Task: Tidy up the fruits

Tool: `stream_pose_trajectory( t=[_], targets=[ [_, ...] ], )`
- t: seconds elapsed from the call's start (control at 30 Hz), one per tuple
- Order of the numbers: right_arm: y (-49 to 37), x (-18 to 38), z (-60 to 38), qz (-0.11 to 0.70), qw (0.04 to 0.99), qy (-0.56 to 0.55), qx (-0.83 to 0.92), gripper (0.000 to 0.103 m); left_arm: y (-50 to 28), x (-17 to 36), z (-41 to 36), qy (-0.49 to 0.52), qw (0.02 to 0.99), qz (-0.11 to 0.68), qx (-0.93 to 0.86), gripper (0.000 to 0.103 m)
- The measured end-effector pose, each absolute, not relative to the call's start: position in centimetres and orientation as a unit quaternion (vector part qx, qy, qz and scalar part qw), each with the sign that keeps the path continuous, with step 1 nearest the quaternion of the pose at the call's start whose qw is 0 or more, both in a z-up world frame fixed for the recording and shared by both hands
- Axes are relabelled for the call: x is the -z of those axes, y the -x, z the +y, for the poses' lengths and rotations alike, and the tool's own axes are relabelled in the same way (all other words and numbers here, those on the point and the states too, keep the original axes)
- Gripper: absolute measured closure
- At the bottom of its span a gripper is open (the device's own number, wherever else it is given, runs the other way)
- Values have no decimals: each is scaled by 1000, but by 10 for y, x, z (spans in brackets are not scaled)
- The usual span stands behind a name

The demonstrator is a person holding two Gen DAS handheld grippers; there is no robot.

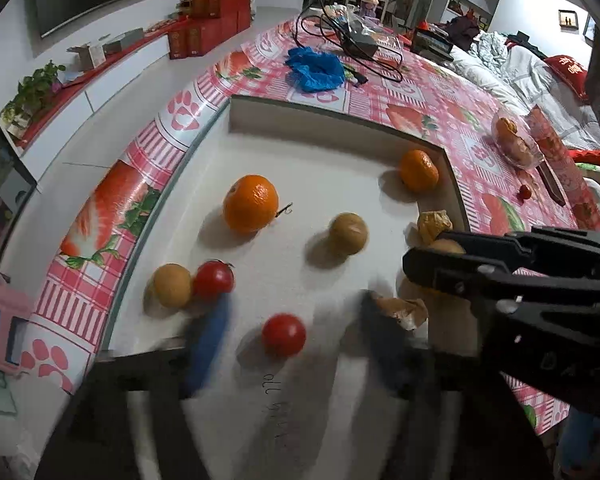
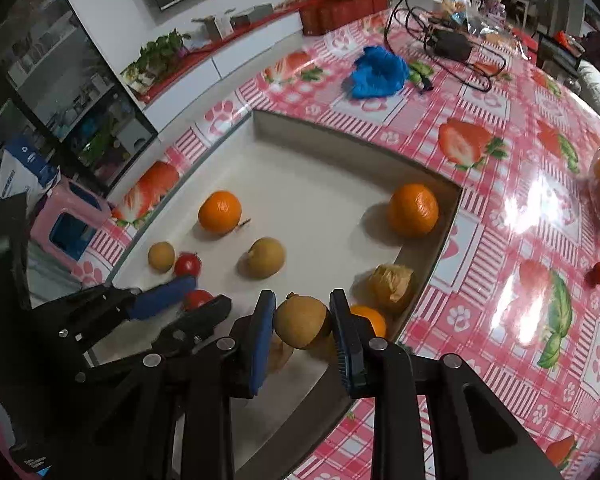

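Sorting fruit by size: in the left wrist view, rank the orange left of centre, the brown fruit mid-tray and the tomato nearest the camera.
1. Orange.
2. Brown fruit and tomato look alike; the tomato is nearer, so unsure.

Two oranges (image 1: 251,203), two tomatoes (image 1: 283,334), three longans (image 1: 348,233)

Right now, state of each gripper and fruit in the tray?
left gripper: jaws open, a red tomato lying loose between them
right gripper: jaws shut on a brown round fruit
two oranges: resting in the tray
husked fruit: papery husk on, by the tray's wall
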State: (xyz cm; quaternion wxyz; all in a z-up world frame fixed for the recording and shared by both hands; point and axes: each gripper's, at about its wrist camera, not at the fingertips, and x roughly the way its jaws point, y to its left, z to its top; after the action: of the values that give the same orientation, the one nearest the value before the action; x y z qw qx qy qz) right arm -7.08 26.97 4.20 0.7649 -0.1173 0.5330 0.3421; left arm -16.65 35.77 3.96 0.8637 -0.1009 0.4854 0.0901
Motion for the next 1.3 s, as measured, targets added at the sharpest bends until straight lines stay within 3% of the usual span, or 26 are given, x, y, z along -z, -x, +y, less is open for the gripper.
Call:
stream_pose_trajectory(
  t=[0.2, 0.23, 0.27, 0.3, 0.33, 0.57, 0.6, 1.3],
  targets=[
    [76, -47, 271, 529, 766, 129, -342, 73, 167, -39, 357, 104, 858, 494, -96, 17],
    [77, -48, 270, 528, 767, 130, -342, 69, 168, -39, 356, 100, 857, 496, -102, 15],
    [77, -49, 270, 526, 768, 131, -341, 57, 169, -39, 356, 97, 856, 497, -107, 9],
    [78, -51, 269, 523, 771, 131, -338, 20, 170, -39, 357, 97, 855, 497, -112, 6],
    [79, -53, 268, 518, 775, 132, -337, 6, 173, -38, 357, 99, 854, 498, -114, 3],
    [82, -61, 267, 510, 781, 156, -325, 6, 178, -39, 358, 109, 852, 499, -114, 0],
    [82, -61, 266, 511, 782, 157, -321, 0, 179, -40, 357, 106, 853, 497, -117, 0],
    [90, -59, 259, 515, 779, 170, -315, 0, 183, -42, 341, 66, 851, 504, -133, 0]
  ],
)
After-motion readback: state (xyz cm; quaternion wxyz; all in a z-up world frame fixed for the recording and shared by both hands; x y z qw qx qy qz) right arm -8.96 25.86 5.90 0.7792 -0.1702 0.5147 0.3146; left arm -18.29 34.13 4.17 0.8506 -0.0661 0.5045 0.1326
